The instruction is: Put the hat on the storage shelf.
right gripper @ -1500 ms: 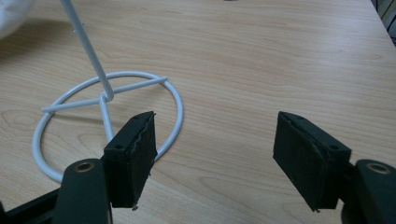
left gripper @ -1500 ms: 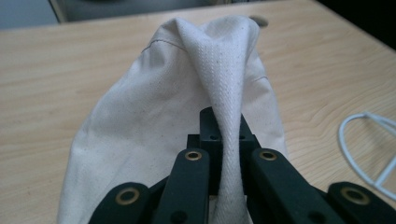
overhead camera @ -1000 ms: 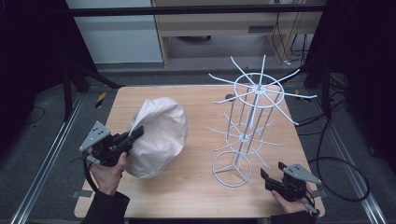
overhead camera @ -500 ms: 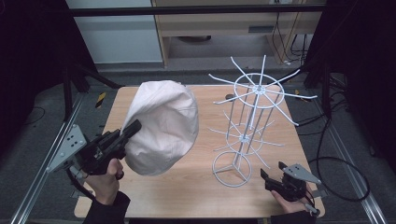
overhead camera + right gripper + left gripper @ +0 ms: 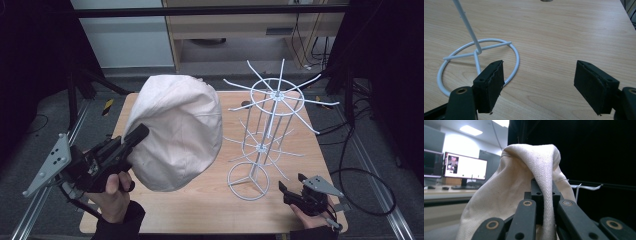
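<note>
Cream cloth cap (image 5: 177, 132) is hanging from my left gripper (image 5: 134, 139), lifted clear of the wooden table (image 5: 210, 210) and covering much of its left half in the high view. I am holding that gripper in my left hand (image 5: 114, 192) at the table's near left corner, with my forearm coming in from the bottom edge and the tool pointing up and to the right, its grey plate sticking out past the table's left edge. In the left gripper view the black jaws are pressing together on a fold of the cap (image 5: 531, 182), and the fabric is draping over the tips and falling down both sides. The cap's right edge is hanging just beside the white wire rack (image 5: 265, 135), but I cannot tell whether it is touching any of the prongs.

I am resting my right hand (image 5: 310, 220) at the near right corner of the table, holding the right gripper (image 5: 290, 192) low and pointing it toward the rack's round base. In the right gripper view its jaws are standing wide apart (image 5: 539, 80) with only bare tabletop between the pads, gripping nothing. One pad (image 5: 491, 82) is sitting in front of the rim of the base ring (image 5: 476, 65); whether they are touching I cannot tell.
</note>
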Demonstrator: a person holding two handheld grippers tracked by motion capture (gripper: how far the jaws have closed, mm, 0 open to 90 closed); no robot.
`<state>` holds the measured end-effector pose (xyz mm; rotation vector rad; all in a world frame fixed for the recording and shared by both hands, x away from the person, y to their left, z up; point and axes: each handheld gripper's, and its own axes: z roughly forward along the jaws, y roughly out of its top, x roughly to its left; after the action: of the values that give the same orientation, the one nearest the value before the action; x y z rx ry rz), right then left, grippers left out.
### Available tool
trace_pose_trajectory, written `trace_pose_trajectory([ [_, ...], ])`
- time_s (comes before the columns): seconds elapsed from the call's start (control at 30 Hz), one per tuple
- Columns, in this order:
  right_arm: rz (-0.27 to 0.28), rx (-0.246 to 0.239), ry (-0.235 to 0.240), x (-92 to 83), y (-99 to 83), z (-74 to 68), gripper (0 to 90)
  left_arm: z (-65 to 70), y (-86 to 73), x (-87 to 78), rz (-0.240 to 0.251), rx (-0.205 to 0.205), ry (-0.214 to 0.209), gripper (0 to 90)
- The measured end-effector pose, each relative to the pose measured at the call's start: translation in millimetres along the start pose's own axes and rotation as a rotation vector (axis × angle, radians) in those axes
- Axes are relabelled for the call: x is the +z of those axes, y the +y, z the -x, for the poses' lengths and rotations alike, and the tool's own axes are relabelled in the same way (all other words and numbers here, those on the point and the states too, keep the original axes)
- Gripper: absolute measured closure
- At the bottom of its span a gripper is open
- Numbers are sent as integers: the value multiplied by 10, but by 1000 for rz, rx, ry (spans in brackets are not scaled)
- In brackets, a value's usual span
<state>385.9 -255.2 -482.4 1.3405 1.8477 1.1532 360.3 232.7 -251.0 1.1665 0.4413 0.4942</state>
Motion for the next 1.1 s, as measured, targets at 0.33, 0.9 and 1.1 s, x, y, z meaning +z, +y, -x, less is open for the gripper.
trace_pose_trajectory([
  [0.33, -1, -3, 4, 8, -4, 0, 243, 160, 163, 158, 30, 15, -56, 875],
  [0.9, -8, -6, 16, 14, -9, -7, 239, 74, -303, 503, -138, -36, -63, 871],
  [1.1, -13, -7, 14, 20, -13, -8, 236, 29, -450, 483, -216, -32, -47, 854],
])
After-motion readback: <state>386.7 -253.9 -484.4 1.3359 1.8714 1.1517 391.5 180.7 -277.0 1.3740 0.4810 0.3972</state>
